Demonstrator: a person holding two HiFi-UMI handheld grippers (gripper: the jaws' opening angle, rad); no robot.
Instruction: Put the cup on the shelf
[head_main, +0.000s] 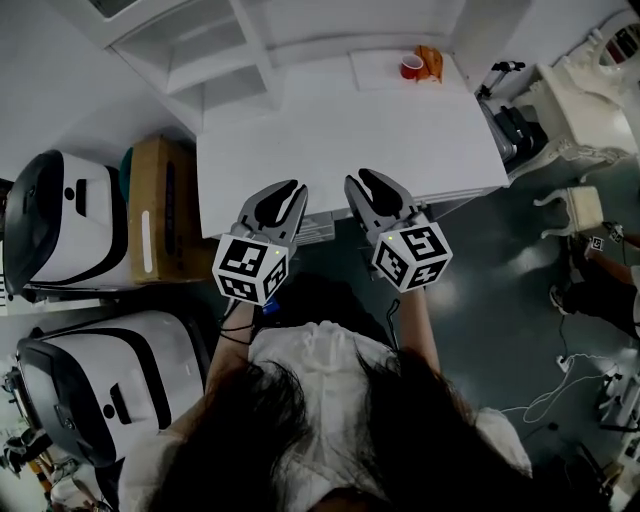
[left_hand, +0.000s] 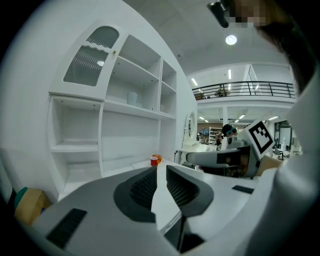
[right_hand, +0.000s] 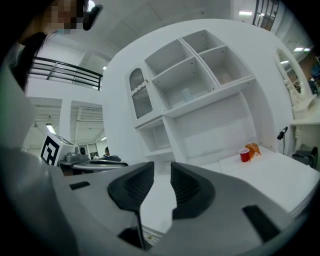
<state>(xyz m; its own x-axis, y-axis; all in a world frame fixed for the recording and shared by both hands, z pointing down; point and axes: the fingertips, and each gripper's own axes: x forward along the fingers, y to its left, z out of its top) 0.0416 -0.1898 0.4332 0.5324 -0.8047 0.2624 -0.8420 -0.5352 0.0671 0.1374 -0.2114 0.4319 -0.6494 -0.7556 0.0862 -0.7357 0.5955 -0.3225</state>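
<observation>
Jaws of the left gripper (left_hand: 161, 172) stand almost together, with a narrow slit between the ribbed dark pads and nothing held; those of the right gripper (right_hand: 160, 176) stand likewise, a thin gap and nothing in it. Both grippers hover over the near edge of the plain white rectangular table (head_main: 350, 130), side by side and just apart, their marker cubes toward the person. The small red plastic cup (head_main: 411, 66) stands upright, mouth upward, at the far right corner of the table, well apart from both grippers and touching or just beside a crumpled orange object (head_main: 430, 60) on its right. From the pads the cup lies ahead and to the right. In the left gripper view it sits almost on the line of the slit, while in the right gripper view it sits well to the right of that line. In the head view the right gripper is the nearer of the two. Since the cup's long axis is vertical, a level approach with the jaws opened wide would likely suit it. Behind the cup rises the white wooden shelf unit (right_hand: 200, 75) with its open compartments.
</observation>
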